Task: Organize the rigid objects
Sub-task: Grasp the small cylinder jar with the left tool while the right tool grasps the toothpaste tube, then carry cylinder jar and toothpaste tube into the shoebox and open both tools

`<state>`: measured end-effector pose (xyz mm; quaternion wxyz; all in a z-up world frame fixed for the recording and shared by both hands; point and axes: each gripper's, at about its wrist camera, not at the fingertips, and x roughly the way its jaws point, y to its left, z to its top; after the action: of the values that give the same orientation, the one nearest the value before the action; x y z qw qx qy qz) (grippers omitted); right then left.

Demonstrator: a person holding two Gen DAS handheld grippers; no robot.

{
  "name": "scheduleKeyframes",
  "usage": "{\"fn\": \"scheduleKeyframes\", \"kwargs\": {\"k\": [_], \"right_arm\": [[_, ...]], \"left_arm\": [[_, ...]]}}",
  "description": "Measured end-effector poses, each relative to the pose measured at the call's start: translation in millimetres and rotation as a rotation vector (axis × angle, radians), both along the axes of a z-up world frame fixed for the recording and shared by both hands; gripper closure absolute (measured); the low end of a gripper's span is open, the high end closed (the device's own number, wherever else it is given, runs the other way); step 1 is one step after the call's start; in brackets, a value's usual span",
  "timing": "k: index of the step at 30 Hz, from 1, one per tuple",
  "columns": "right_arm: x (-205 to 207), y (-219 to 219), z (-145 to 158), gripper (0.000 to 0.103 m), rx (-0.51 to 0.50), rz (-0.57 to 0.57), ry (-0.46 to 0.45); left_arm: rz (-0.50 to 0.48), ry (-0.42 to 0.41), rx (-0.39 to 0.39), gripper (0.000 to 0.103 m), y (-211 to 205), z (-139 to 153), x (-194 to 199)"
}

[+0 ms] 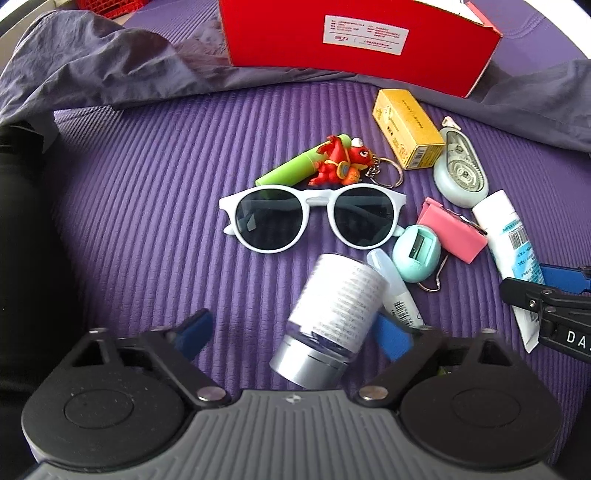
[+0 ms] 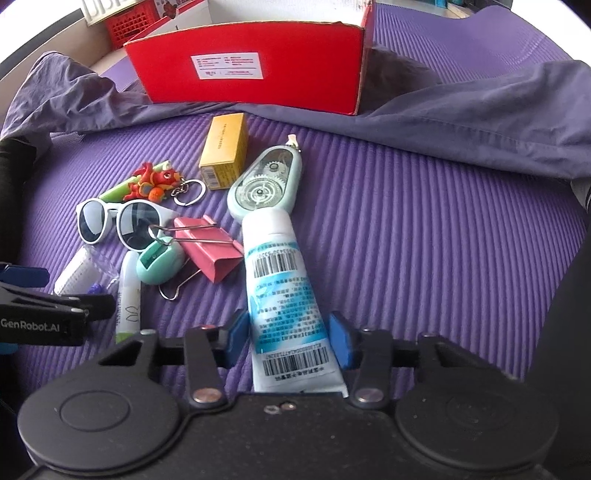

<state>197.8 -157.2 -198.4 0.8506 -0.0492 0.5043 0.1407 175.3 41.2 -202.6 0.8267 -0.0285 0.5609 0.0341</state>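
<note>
**A:** Start on the left. How is that hand set?

**B:** The left claw [image 1: 295, 328] points steeply down at the purple ribbed mat [image 1: 147, 184]. Its blue pads stand apart around a cylindrical bottle [image 1: 340, 295] that lies tilted. The bottle has a white paper label and a shiny silver cap [image 1: 306, 363]. The left pad is clear of the bottle, and the right pad is just beside it.

**A:** What comes next, moving right?

**B:** Round white-framed sunglasses [image 1: 310, 218] with dark lenses. Behind them are a smooth green tube [image 1: 288, 170] and a glossy red dragon keychain [image 1: 340, 162]. Then a yellow carton [image 1: 406, 129], a pale oval correction tape [image 1: 460, 166], a pink binder clip [image 1: 452, 229] and a mint egg-shaped sharpener [image 1: 415, 253].

**A:** And the right hand?

**B:** The right claw [image 2: 288, 332] is also angled down. Its pads sit against both sides of a soft white tube [image 2: 280, 280] printed with barcodes, which lies flat on the mat.

**A:** Does one view show something the other doesn't?

**B:** The right wrist view shows the open top of the red cardboard box [image 2: 251, 70] and a red crate [image 2: 129, 26] behind it. The left wrist view shows only the box's labelled face. Crumpled grey-blue cloth [image 2: 480, 114] rings the far side.
</note>
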Motion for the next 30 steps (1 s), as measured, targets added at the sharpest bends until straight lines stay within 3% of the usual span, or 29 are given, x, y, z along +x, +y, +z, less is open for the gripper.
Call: {"fn": "scheduleKeyframes", "kwargs": {"k": [1,4,8,19,30], "right_arm": [[-0.3,0.3,0.2,0.058,-0.001,0.002,-0.002],[-1.7,1.3,1.1,0.058,-0.007,0.007,-0.015],[-3.2,-0.3,5.2,0.059,0.01,0.002,-0.031],[1.4,-19.1,14.0,0.059,0.186,-0.071,0.017],[-9.8,-29.4,29.9,0.06,0.273,-0.116,0.01]], "left_arm": [[-0.001,0.003,-0.009,0.028,0.6,-0.3,0.3],[0.002,-0.008,-0.014,0.037,0.9,0.6,-0.9],[-0.005,-0.025,-0.02,0.062,-0.7,3.3,-1.7],[0.024,-0.03,-0.048,0.062,3.9,14.9,-2.5],[0.021,-0.045,-0.069,0.063,4.1,32.5,-2.0]]}}
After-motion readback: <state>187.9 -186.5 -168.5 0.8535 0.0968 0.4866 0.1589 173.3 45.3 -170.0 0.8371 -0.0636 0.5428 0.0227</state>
